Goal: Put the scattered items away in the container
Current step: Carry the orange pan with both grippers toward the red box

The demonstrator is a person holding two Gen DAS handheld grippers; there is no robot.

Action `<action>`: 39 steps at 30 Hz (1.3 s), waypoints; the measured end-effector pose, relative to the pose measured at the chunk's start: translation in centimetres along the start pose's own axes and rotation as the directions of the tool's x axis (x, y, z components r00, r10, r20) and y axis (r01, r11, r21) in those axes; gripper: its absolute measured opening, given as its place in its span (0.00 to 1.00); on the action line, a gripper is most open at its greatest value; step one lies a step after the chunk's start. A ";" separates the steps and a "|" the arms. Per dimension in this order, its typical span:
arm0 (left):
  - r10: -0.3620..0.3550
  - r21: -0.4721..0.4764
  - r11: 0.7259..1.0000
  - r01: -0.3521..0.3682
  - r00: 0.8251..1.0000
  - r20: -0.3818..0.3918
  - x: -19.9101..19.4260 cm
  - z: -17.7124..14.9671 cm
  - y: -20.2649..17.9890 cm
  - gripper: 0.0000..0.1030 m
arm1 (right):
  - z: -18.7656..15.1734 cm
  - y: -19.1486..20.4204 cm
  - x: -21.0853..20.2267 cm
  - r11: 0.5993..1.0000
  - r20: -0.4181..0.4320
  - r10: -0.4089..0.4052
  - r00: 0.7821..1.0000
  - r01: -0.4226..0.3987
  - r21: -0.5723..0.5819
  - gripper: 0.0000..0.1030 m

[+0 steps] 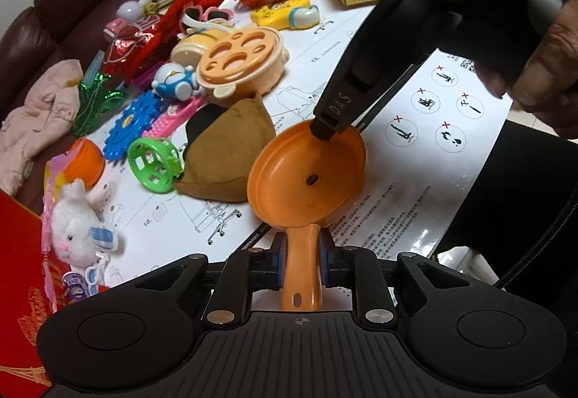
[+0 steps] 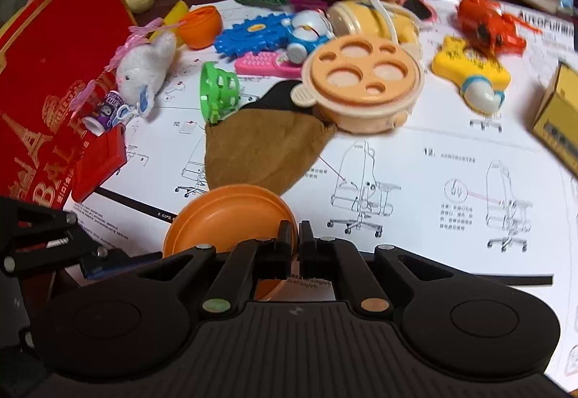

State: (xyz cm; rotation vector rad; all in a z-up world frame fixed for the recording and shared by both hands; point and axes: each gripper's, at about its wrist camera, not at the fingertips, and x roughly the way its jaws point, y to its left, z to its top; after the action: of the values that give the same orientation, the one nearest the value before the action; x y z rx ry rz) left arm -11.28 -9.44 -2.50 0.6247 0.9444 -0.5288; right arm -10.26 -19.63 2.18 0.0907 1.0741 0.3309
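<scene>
Red cardboard box point(image 2: 54, 80), printed in gold, stands at the left edge of the dark brown leather seat point(image 1: 32, 33); we take it for the container, set close so that each toy has a short trip. A white plush rabbit point(image 2: 144, 69) leans against it. Further right, on the white paper instruction sheet point(image 2: 415, 159) that carries the clutter, lie a green plastic ring point(image 2: 218, 90), a brown suede pouch point(image 2: 263, 152) and a peach perforated plastic lid point(image 2: 361, 72).

Nearest us is the orange plastic toy frying pan point(image 1: 307, 177), lifted off the sheet. Our left gripper point(image 1: 302, 262) has its fingers clamped on the handle, and our right gripper point(image 2: 299, 239) has its fingers pressed together on the rim. We judge the double hold to be a handover: one hand steadies the pan while the other takes it.
</scene>
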 end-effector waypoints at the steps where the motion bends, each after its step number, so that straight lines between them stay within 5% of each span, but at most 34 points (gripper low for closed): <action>1: -0.004 -0.001 1.000 0.004 1.000 -0.001 0.1 0.0 0.0 0.12 | 0.0 -0.2 0.2 1.000 -0.009 0.004 1.000 -0.004 0.008 0.05; 8: -0.021 0.002 1.000 0.021 1.000 -0.012 0.6 -0.2 -0.3 0.12 | -0.5 -0.5 1.3 1.000 -0.042 -0.007 0.999 0.008 0.025 0.15; 19: -0.064 -0.075 0.996 0.058 0.994 -0.090 2.8 -0.8 0.6 0.15 | -0.8 -0.1 2.0 1.000 -0.060 0.005 0.998 -0.005 0.007 0.04; 39: 0.035 -0.045 0.998 -0.034 0.999 0.006 -1.0 0.5 1.0 0.14 | 1.1 1.4 -1.9 0.999 0.040 -0.014 0.999 0.015 -0.042 0.04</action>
State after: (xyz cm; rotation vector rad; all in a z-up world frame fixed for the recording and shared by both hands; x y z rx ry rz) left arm -10.83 -8.96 -1.19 0.5968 0.9348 -0.4774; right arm -10.40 -18.73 4.61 0.0520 1.0271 0.3370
